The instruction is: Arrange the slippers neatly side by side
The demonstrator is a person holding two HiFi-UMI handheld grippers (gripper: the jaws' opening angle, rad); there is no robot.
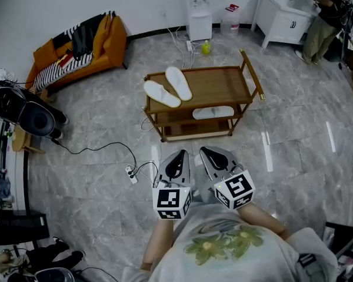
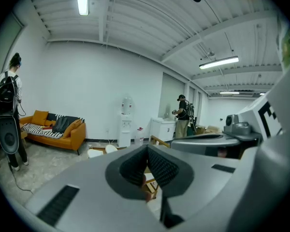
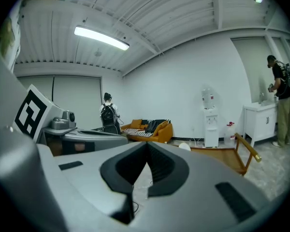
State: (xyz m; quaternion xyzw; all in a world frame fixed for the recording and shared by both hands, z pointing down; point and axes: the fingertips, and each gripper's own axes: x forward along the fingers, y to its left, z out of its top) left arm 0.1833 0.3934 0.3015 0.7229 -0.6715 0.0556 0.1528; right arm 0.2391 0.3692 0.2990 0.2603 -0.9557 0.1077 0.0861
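Observation:
Two white slippers [image 1: 162,93] [image 1: 178,83] lie on the top shelf of a wooden cart [image 1: 223,82], angled apart with their near ends spread. Another white slipper [image 1: 213,113] lies on the cart's lower shelf. My left gripper [image 1: 179,156] and right gripper [image 1: 212,152] are held side by side close to my body, well short of the cart, over the floor. Both are shut with nothing between the jaws. In the left gripper view the left gripper [image 2: 147,151] points toward the cart, where the slippers [image 2: 94,152] show small. The right gripper [image 3: 147,149] points the same way.
A power strip [image 1: 131,173] with trailing cables lies on the marble floor left of my grippers. An orange sofa [image 1: 76,49] stands at the back left, a water dispenser [image 1: 199,10] behind the cart, a white cabinet [image 1: 282,16] with a person [image 1: 323,19] at the back right.

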